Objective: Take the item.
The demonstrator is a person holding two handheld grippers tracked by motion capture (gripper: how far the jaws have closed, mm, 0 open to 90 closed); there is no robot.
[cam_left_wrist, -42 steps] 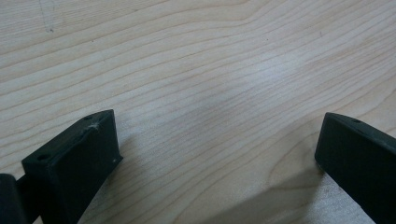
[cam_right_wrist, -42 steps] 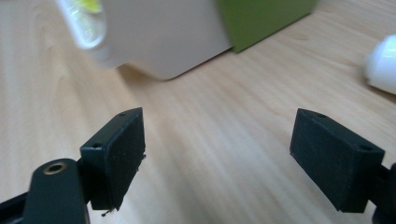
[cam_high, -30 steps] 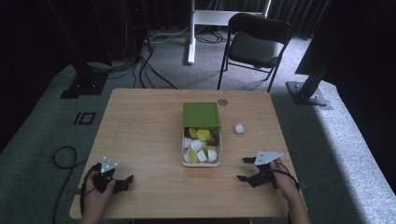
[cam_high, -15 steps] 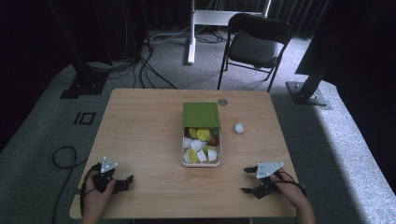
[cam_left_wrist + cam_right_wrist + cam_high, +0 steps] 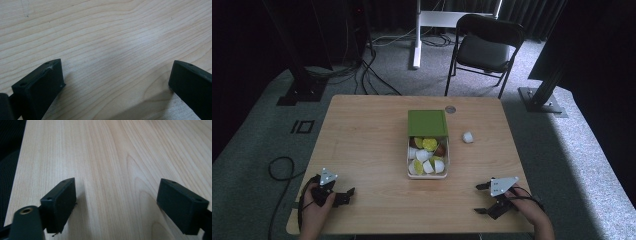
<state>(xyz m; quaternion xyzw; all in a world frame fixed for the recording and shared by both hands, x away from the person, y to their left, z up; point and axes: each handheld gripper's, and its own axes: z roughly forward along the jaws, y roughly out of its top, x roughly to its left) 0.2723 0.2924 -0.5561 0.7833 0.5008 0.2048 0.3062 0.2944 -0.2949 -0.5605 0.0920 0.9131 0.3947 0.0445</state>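
One wooden table holds one white tray at its centre, with one green lid lying over the tray's far end. Inside the tray sit about eight small capsules: roughly five white, two yellow-green and one dark brown, though the exact number is hard to make out. One loose white capsule lies just right of the tray. One black chair stands beyond the table.

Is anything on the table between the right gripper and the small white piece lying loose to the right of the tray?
Nothing visible. The right gripper, jaws just opened and empty, sits at the near edge; bare wooden table runs from it to the small white piece. The tray lies left of that line.
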